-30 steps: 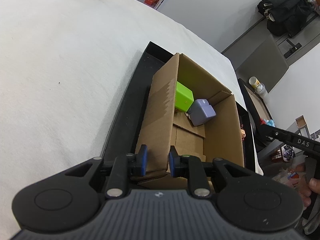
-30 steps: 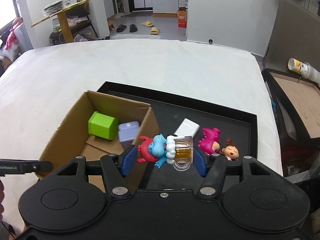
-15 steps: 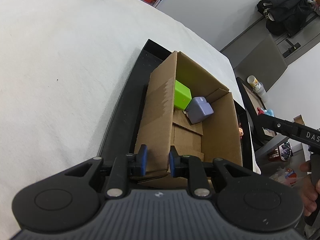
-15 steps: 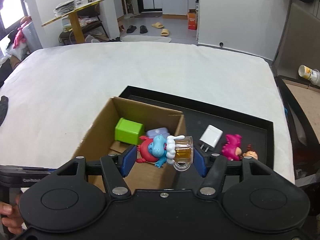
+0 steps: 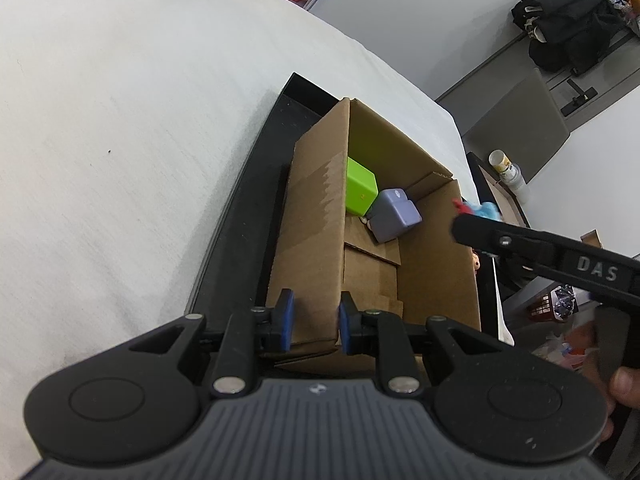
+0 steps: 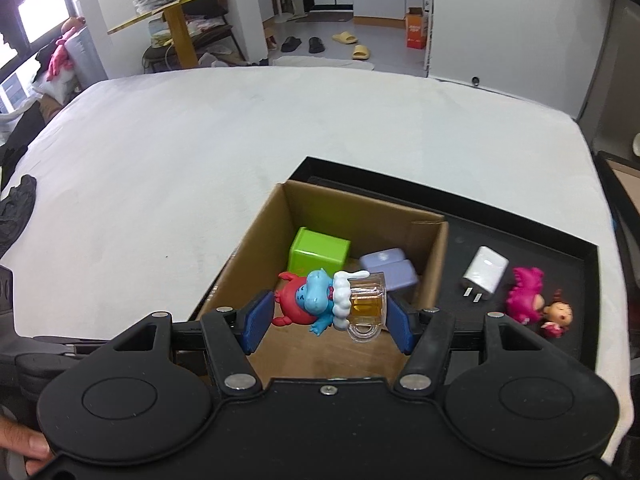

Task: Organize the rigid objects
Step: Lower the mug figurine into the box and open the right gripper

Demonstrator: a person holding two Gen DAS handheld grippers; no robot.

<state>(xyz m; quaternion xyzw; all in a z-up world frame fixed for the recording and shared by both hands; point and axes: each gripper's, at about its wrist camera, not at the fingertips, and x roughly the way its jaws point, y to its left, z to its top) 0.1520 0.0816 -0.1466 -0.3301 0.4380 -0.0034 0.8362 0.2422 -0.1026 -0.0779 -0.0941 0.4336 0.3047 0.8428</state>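
My left gripper (image 5: 313,319) is shut on the near corner wall of an open cardboard box (image 5: 316,216) that stands in a black tray (image 5: 240,216). Inside the box lie a green cube (image 5: 360,192) and a lilac block (image 5: 394,220). My right gripper (image 6: 327,316) is shut on a blue-and-red figurine with a beer mug (image 6: 332,302) and hangs over the box (image 6: 256,240), above its near half. The green cube (image 6: 318,250) and lilac block (image 6: 390,268) show behind the figurine. In the left wrist view the right gripper's finger (image 5: 520,240) reaches over the box's right wall.
On the tray floor (image 6: 560,248) right of the box lie a white charger (image 6: 484,270), a pink dinosaur toy (image 6: 526,292) and a small doll (image 6: 558,316). White cloth (image 6: 200,152) covers the table all round. A dark cloth (image 6: 16,212) lies at the far left edge.
My right gripper has carried the figurine leftward from beside the box's right wall to over its inside. The left gripper has kept its hold on the box corner.
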